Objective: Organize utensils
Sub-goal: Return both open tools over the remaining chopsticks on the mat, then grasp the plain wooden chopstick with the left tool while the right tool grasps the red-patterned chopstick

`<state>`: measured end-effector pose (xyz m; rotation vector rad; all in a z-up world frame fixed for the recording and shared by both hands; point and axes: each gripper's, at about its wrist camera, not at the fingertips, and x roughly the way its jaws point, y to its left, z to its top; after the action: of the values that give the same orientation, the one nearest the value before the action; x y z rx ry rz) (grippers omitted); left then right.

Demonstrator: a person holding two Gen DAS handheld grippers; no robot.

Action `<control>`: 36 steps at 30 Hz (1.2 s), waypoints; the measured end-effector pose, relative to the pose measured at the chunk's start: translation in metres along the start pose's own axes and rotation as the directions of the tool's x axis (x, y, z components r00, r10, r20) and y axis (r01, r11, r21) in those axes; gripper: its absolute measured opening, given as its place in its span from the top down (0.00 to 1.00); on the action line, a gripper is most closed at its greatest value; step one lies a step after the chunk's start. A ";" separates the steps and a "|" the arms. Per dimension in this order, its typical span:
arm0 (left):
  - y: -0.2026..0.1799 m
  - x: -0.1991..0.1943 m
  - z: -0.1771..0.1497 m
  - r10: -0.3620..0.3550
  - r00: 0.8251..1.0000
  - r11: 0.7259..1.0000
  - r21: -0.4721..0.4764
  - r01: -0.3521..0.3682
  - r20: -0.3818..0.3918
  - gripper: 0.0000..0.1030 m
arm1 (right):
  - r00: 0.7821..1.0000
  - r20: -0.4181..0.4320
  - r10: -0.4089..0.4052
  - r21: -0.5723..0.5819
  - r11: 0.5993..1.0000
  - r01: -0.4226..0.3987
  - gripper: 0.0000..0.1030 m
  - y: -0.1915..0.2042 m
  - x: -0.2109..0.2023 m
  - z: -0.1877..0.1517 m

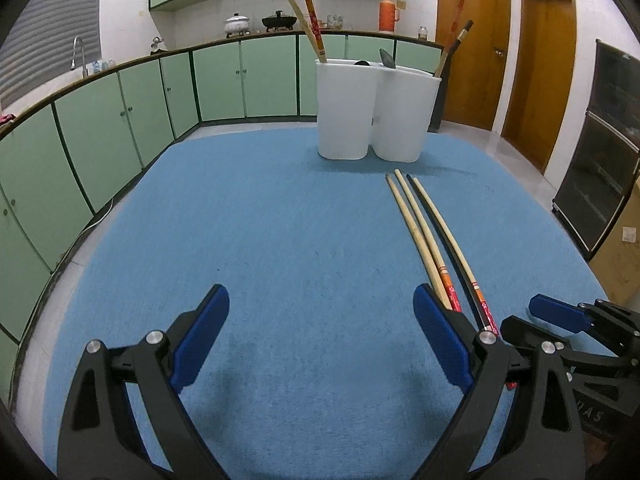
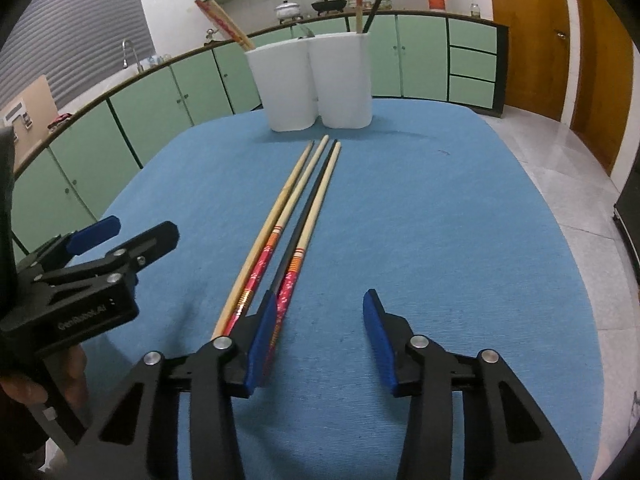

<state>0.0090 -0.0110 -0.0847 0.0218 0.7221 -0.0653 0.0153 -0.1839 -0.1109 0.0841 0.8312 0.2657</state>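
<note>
Chopsticks point(image 2: 296, 216), long wooden ones with red patterned handles, lie bundled on the blue cloth table point(image 2: 440, 220), tips toward the white plastic holder point(image 2: 312, 84). Right gripper point(image 2: 320, 340) spread, empty, beside their handles; left gripper point(image 1: 320, 340) also apart.

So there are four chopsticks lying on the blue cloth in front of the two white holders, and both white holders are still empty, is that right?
Not quite. The four chopsticks do lie on the blue cloth in front of the two white holders, but the holders are not empty: both wrist views show chopsticks already standing in each of them.
</note>
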 end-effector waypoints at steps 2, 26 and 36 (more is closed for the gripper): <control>-0.001 0.001 0.000 -0.001 1.000 1.000 0.001 0.001 -0.002 0.12 | 1.000 -0.013 -0.001 -0.009 1.000 0.001 0.59 0.002 0.003 0.001; -0.023 0.006 0.002 -0.043 0.998 0.997 0.057 0.045 -0.035 0.13 | 0.996 -0.025 -0.080 0.031 0.996 0.081 0.95 -0.014 0.001 -0.002; -0.046 0.023 0.001 -0.070 0.989 0.993 0.083 0.081 -0.127 0.24 | 0.997 -0.021 -0.068 0.067 0.995 0.069 0.95 -0.027 -0.002 -0.002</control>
<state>0.0239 -0.0578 -0.0991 0.0837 0.8435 -0.1699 0.0184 -0.2105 -0.1158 0.1164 0.8606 0.1743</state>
